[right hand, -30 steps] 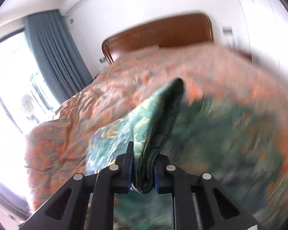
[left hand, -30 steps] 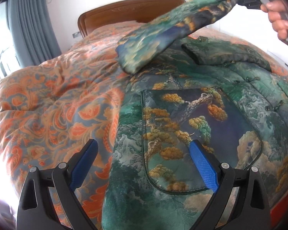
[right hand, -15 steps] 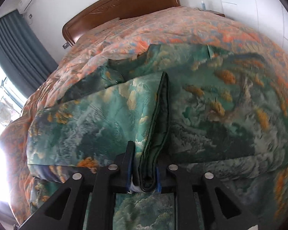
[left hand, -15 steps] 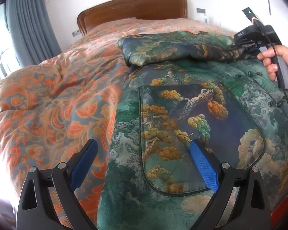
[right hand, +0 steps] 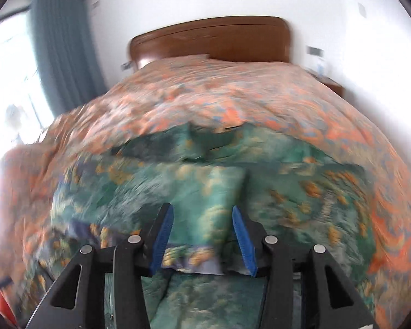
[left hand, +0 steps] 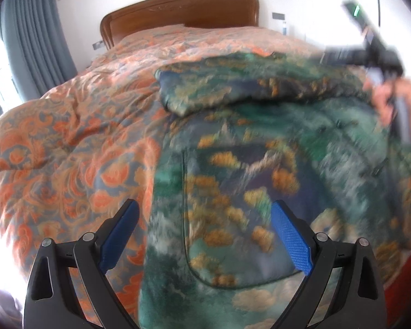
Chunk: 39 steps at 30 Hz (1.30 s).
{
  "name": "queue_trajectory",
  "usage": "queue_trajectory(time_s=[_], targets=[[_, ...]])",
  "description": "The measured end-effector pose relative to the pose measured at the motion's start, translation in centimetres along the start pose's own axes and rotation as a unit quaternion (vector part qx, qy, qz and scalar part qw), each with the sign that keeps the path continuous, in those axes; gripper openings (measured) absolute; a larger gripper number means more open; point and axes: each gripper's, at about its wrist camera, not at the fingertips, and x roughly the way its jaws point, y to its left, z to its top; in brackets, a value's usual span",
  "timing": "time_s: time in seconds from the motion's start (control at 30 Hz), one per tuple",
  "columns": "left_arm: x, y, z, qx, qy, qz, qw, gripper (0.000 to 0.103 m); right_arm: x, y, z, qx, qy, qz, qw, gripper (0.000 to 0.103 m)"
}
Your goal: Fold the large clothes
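A large green patterned jacket [left hand: 260, 192] lies spread on the orange quilt [left hand: 68, 150] toward the foot edge of the bed, with the wooden headboard [left hand: 178, 8] at the far end. A second ago the right claw [right hand: 202, 230] held one sleeve [left hand: 233, 87] up in the air, pinched tight; now that sleeve lies folded across the chest of the jacket, and the claw's jaws are opening, with the cuff end between them but no longer pressed. In the left wrist view a person's hand [left hand: 397, 104] grips that tool at the right side of the jacket. The left claw [left hand: 205, 235] hangs released and empty above the pocket near the foot edge. The sleeve fold looks finished, so the body of the jacket probably still needs folding over.
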Motion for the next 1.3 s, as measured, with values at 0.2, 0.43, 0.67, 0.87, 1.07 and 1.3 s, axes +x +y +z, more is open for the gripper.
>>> queue_trajectory(time_s=[0.2, 0.43, 0.67, 0.87, 1.07, 1.3], targets=[[2.6, 2.4, 8.3, -0.031, -0.007, -0.033, 0.999, 0.097, 6.7, 1.3, -3.0, -0.019, 0.099, -0.015, 0.995, 0.046], [16.6, 4.9, 13.6, -0.09, 0.11, -0.005, 0.9898, 0.07, 7.0, 0.7, -2.4, 0.019, 0.101, -0.018, 0.995, 0.046], [21.7, 5.8, 10.5, -0.127, 0.171, -0.032, 0.9765, 0.075, 8.0, 0.2, -2.4, 0.042, 0.106, -0.002, 0.993, 0.046], [17.0, 5.9, 14.3, -0.092, 0.131, -0.03, 0.9866, 0.072, 8.0, -0.2, -3.0, 0.059, 0.104, 0.013, 0.993, 0.046], [19.0, 7.4, 17.5, -0.13, 0.121, -0.017, 0.984, 0.061, 8.1, -0.5, -3.1, 0.072, 0.101, 0.018, 0.992, 0.046], [25.6, 6.4, 14.9, -0.132, 0.185, 0.02, 0.9737, 0.066, 8.2, 0.0, -3.2, 0.059, 0.103, 0.017, 0.993, 0.046]])
